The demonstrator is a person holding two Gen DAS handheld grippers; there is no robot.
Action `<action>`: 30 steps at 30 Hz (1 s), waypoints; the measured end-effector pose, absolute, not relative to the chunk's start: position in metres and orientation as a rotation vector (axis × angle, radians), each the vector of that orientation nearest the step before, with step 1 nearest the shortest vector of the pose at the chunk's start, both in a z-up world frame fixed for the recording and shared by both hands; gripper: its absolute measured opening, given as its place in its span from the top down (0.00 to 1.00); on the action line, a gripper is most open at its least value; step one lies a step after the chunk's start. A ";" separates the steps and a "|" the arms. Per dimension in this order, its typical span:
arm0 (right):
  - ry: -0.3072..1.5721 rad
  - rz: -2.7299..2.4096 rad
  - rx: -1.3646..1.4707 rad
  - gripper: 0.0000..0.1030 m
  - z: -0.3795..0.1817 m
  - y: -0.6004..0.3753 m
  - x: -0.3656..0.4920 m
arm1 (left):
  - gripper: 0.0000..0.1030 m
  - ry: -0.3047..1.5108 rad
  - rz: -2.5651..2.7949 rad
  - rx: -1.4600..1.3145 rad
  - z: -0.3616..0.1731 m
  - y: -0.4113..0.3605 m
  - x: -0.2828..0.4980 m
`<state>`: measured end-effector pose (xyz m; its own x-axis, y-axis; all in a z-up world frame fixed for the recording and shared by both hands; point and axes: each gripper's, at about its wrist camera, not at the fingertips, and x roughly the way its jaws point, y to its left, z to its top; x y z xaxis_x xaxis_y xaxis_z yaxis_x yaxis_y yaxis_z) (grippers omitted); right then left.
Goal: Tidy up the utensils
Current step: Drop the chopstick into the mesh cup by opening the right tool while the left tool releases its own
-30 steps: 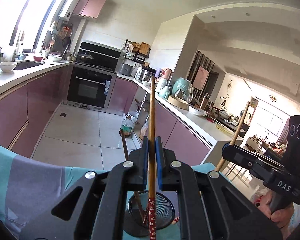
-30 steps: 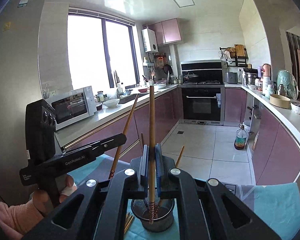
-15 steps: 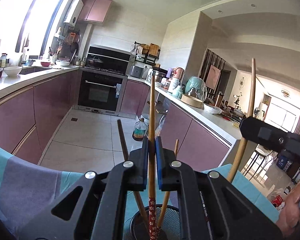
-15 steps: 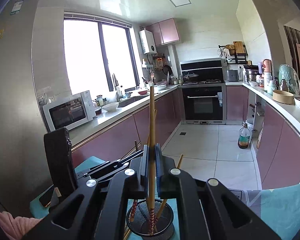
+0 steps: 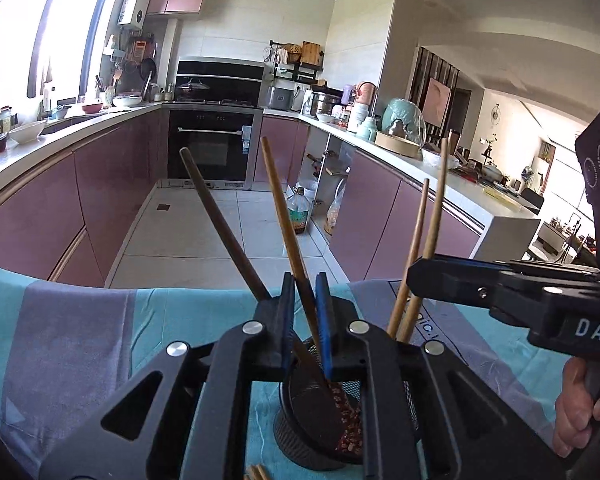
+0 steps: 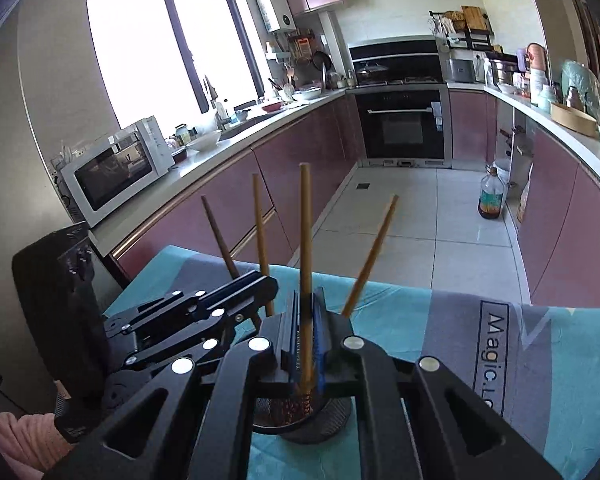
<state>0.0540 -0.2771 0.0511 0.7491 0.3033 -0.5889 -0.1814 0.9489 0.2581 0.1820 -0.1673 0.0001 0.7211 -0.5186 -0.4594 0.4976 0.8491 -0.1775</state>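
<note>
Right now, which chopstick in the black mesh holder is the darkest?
The dark brown wooden chopstick, leaning farthest left in the black mesh holder; the other three tan chopsticks are clearly lighter.

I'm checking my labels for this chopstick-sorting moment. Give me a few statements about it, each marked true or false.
1. The mesh holder stands on the teal cloth. True.
2. The left-hand chopstick stands upright in the left gripper. False: it leans left, loose between open jaws.
3. The right-hand chopstick stands upright in the right gripper. True.
4. The oven door hangs open. False: it is shut.
5. A microwave sits on the counter. True.
</note>
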 end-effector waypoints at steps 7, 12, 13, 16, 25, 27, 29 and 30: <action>0.677 0.241 0.214 0.72 0.041 -0.278 0.053 | 0.73 0.479 -0.542 -0.034 0.004 -0.154 0.172; 0.685 0.233 0.202 0.68 0.034 -0.277 0.047 | 0.70 0.425 -0.562 -0.020 0.010 -0.141 0.149; 0.692 0.229 0.203 0.68 0.031 -0.277 0.046 | 0.70 0.418 -0.566 -0.016 0.010 -0.137 0.145; 0.712 0.227 0.218 0.68 0.023 -0.281 0.046 | 0.67 0.390 -0.575 -0.006 0.011 -0.130 0.133; 0.724 0.246 0.240 0.68 0.013 -0.284 0.038 | 0.64 0.393 -0.610 -0.045 0.010 -0.097 0.112; 0.717 0.251 0.234 0.68 0.014 -0.283 0.036 | 0.63 0.411 -0.603 -0.062 0.007 -0.090 0.112; 0.711 0.262 0.226 0.68 0.016 -0.282 0.034 | 0.63 0.439 -0.607 -0.079 0.005 -0.086 0.115; 0.707 0.267 0.221 0.68 0.016 -0.281 0.033 | 0.63 0.453 -0.610 -0.087 0.003 -0.083 0.118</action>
<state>0.0333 -0.2813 0.0165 0.7291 0.3144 -0.6080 -0.1662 0.9430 0.2882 0.1177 -0.0827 0.0031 0.7251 -0.5712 -0.3847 0.5336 0.8191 -0.2105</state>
